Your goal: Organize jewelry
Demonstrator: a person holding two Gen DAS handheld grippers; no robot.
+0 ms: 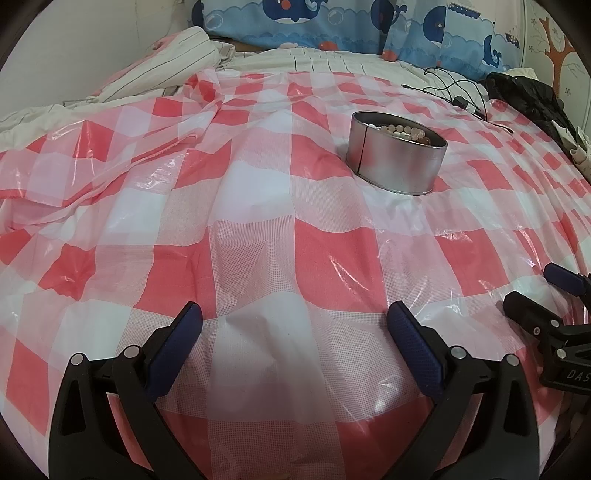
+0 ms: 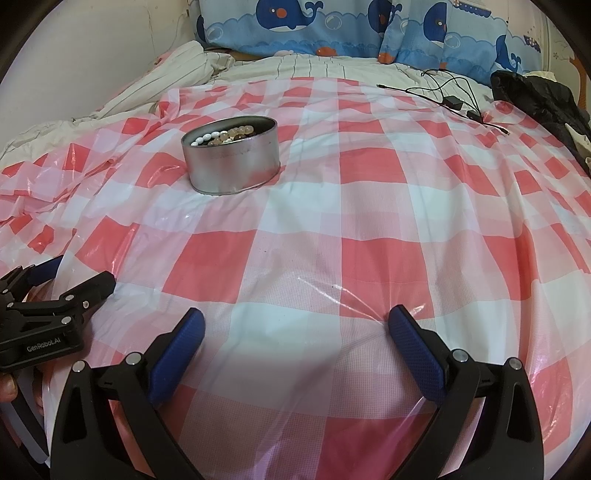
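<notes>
Beads point(image 1: 402, 131) filled one round metal tin point(image 1: 395, 157) in the left wrist view; it stood on a red-and-white checked plastic sheet point(image 1: 258, 206), ahead and to the right of the left gripper point(image 1: 294, 317), whose jaws gaped wide and empty. The right gripper point(image 1: 543, 291) showed at the edge. In the right wrist view, the same single tin point(image 2: 231, 162) sat ahead to the left of the right gripper point(image 2: 295, 321), jaws also wide. Two whale-print pillows point(image 2: 295, 26), a black cable point(image 2: 454, 92) and dark clothing point(image 2: 535, 99) lay beyond.
</notes>
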